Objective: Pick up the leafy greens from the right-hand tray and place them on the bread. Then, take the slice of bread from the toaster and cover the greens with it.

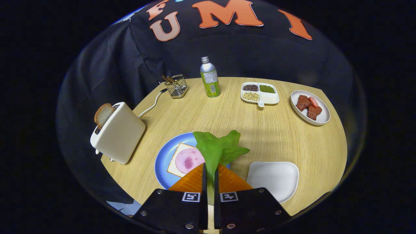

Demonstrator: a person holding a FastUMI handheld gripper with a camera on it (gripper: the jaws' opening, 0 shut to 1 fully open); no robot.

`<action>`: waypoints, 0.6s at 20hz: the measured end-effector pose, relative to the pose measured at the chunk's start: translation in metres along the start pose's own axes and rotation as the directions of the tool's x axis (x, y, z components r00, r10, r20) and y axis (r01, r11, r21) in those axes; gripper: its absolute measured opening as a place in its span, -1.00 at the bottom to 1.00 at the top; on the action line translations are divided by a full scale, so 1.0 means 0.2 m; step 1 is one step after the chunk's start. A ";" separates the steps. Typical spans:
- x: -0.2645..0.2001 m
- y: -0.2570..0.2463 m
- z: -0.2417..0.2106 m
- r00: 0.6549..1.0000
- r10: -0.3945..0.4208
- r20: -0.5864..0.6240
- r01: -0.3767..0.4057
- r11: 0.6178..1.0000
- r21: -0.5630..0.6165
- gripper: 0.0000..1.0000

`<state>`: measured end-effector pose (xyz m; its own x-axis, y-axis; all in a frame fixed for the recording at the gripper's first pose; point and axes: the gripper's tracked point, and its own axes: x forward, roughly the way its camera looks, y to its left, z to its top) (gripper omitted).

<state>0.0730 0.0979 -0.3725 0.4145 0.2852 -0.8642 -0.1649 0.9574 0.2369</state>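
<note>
My gripper [210, 172] is shut on the leafy greens [218, 149], which stick up ahead of the fingertips, above the right part of the blue plate [162, 159]. On that plate lies a slice of bread [178, 156] topped with a round of ham [189, 160]. The white tray [274, 177] to the right of the fingers is bare. A white toaster [118, 135] stands left of the plate, tilted, with a slice of toast [103, 114] poking out of its slot.
Beyond the plate stand a green bottle [210, 78], a wire basket [176, 86], a divided dish of beans [259, 93] and a white plate of meat pieces [310, 107]. The toaster's cord [152, 104] runs toward the basket. The round wooden table [266, 136] ends close on both sides.
</note>
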 end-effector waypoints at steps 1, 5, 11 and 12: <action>0.02 0.03 0.00 1.000 0.006 -0.014 -0.006 1.000 0.000 -0.84; 0.12 0.16 -0.03 0.998 0.031 -0.062 -0.033 0.999 -0.034 -0.84; 0.29 0.27 -0.05 0.993 0.036 -0.108 -0.040 0.999 -0.034 -0.81; 0.30 0.29 -0.06 0.993 0.034 -0.114 -0.038 0.999 -0.037 -0.81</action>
<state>0.0773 0.1693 -0.4170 0.3038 0.3104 -0.9007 -0.2135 0.9436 0.2532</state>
